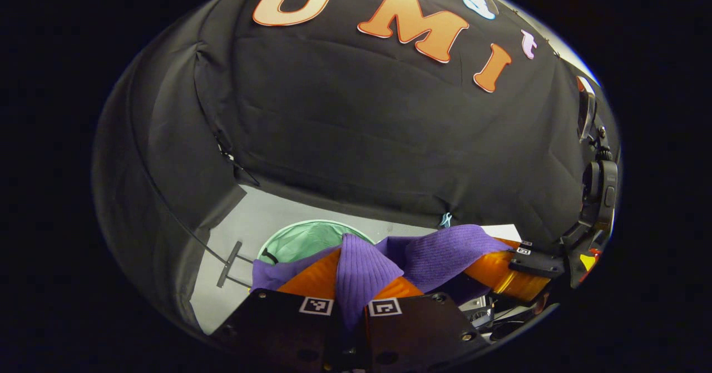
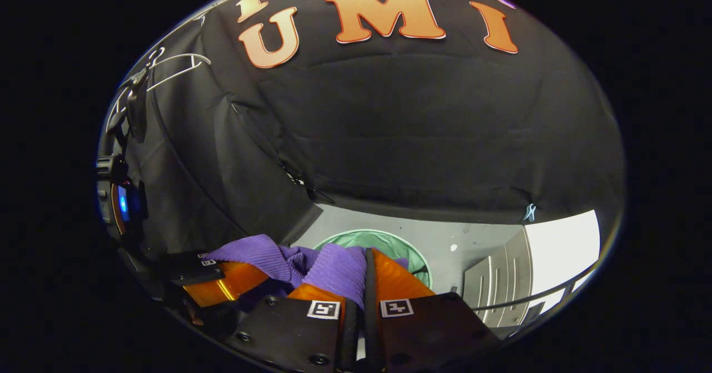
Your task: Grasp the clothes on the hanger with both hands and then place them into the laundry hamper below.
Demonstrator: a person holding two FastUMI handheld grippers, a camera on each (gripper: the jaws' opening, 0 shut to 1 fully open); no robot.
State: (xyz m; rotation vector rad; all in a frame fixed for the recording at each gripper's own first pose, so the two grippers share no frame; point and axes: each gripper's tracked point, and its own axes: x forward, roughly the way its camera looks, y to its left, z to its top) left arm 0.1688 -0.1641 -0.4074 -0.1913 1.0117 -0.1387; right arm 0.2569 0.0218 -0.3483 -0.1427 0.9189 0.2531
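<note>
While both grippers [image 1: 351, 284] [image 2: 356, 289] pinch purple clothes [image 1: 439, 253], the green hamper [image 1: 303, 239] sits below.

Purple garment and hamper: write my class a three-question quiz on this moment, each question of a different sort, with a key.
1. True or false: the purple garment hangs on the white hanger.
2. Multiple choice: the green hamper lies (A) above the tools, (B) on the floor below them, (C) on a shelf.
3. Fill in: the left tool and right tool are both shut on the ____.

Key: 1 false, the hanger is bare and the garment is held between both tools; 2 B; 3 purple garment.
</note>
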